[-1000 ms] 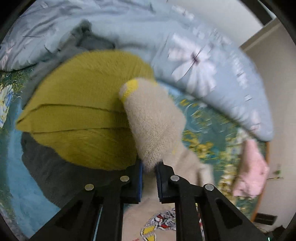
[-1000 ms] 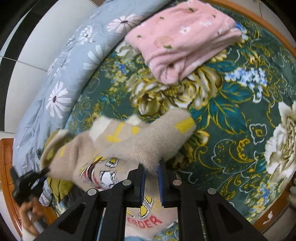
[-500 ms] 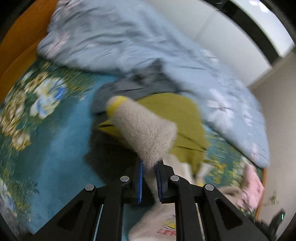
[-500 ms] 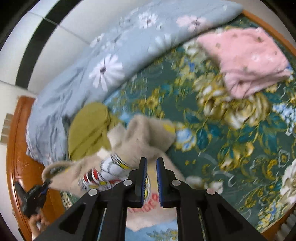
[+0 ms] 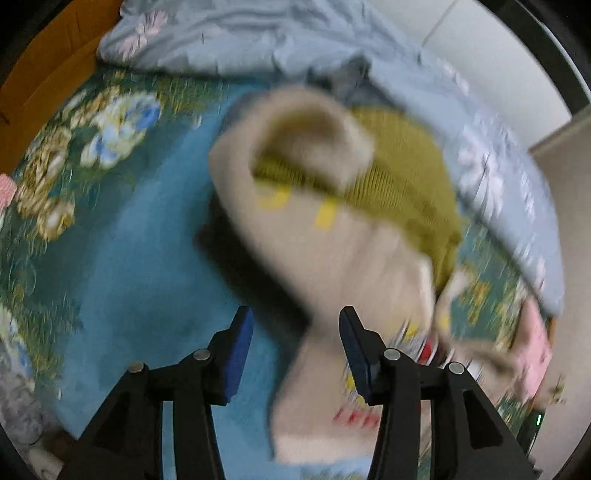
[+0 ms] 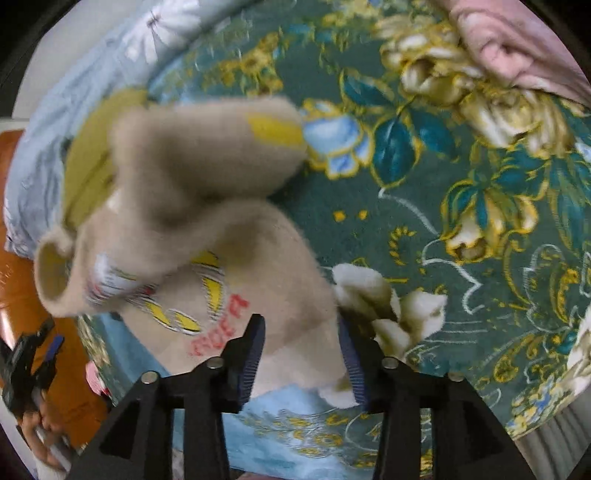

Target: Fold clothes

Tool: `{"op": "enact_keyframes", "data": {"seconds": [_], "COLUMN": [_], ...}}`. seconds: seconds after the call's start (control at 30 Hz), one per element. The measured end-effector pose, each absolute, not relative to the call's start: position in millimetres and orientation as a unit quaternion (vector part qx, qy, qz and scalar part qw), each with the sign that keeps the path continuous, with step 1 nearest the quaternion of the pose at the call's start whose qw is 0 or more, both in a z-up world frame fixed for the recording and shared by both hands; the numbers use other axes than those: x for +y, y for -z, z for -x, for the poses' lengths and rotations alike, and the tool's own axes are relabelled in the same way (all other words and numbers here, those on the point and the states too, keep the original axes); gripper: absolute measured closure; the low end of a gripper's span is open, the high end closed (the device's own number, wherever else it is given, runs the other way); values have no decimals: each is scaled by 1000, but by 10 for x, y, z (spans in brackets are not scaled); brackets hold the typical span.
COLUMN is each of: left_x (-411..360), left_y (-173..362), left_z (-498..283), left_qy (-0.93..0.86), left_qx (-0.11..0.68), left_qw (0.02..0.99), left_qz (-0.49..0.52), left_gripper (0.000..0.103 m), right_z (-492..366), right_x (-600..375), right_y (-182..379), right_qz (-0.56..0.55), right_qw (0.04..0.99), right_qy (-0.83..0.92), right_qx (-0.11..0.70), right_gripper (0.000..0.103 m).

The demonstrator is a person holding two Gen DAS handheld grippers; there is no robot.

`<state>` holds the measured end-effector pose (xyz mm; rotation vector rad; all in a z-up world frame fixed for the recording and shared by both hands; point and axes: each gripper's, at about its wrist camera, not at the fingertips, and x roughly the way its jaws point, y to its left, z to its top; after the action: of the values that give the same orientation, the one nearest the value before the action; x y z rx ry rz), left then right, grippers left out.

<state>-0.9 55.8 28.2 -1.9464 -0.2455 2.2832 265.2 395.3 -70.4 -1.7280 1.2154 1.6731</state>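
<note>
A fuzzy beige sweater point(image 5: 332, 258) with yellow cuffs and a printed front lies bunched on the floral bedspread. It also shows in the right wrist view point(image 6: 207, 229). Its sleeves are flopped over its body, blurred by motion. My left gripper point(image 5: 295, 350) is open, with the sweater's hem just ahead between the jaws. My right gripper point(image 6: 301, 354) is open, its jaws standing on either side of the sweater's lower edge. An olive-green garment point(image 5: 402, 177) lies folded behind the sweater.
A light blue floral quilt point(image 5: 258, 33) is heaped along the far side of the bed. A pink folded garment point(image 6: 517, 40) lies at the far right. The green floral bedspread point(image 6: 461, 206) stretches to the right. A wooden bed frame point(image 5: 55, 74) borders the left.
Both grippers have opened and let go of the sweater's sleeves. The sleeves have dropped onto the sweater's body. Both cameras have swung and pulled back.
</note>
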Motion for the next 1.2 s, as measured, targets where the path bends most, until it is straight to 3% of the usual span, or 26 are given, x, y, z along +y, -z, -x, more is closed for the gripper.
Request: {"op": "enact_keyframes", "data": {"seconds": [0.23, 0.3, 0.37, 0.4, 0.77, 0.87, 0.97, 1.13, 1.2], "left_x": [542, 530, 510, 499, 623, 691, 697, 666, 641], "left_y": [-290, -366, -446, -484, -519, -543, -569, -564, -563], "left_z": [-255, -287, -309, -302, -250, -224, -201, -80, -12], "left_qy": [-735, -740, -748, -751, -747, -748, -749, -750, -751], "left_qx": [-97, -89, -81, -80, -118, -107, -112, -96, -91], "left_qw": [23, 20, 18, 17, 23, 32, 37, 47, 48], "left_qz": [670, 666, 659, 655, 654, 654, 652, 652, 652], "left_gripper": [54, 54, 54, 54, 54, 54, 54, 54, 54], "right_z": [-2515, -2527, -2578, -2617, -3294, -3333, -3139, -2245, -1692], "right_x": [3826, 3799, 3792, 3790, 3448, 3500, 3675, 3849, 3788], "right_y": [1251, 1276, 1229, 1200, 983, 879, 478, -252, -320], "right_qz": [657, 654, 646, 643, 657, 648, 630, 605, 619], "right_qw": [216, 226, 236, 235, 196, 186, 201, 209, 183], "right_qy": [-582, -580, -583, -583, -570, -575, -621, -717, -737], "right_qx": [428, 430, 433, 438, 452, 464, 422, 274, 201], "right_gripper": [48, 52, 75, 93, 95, 90, 83, 47, 43]}}
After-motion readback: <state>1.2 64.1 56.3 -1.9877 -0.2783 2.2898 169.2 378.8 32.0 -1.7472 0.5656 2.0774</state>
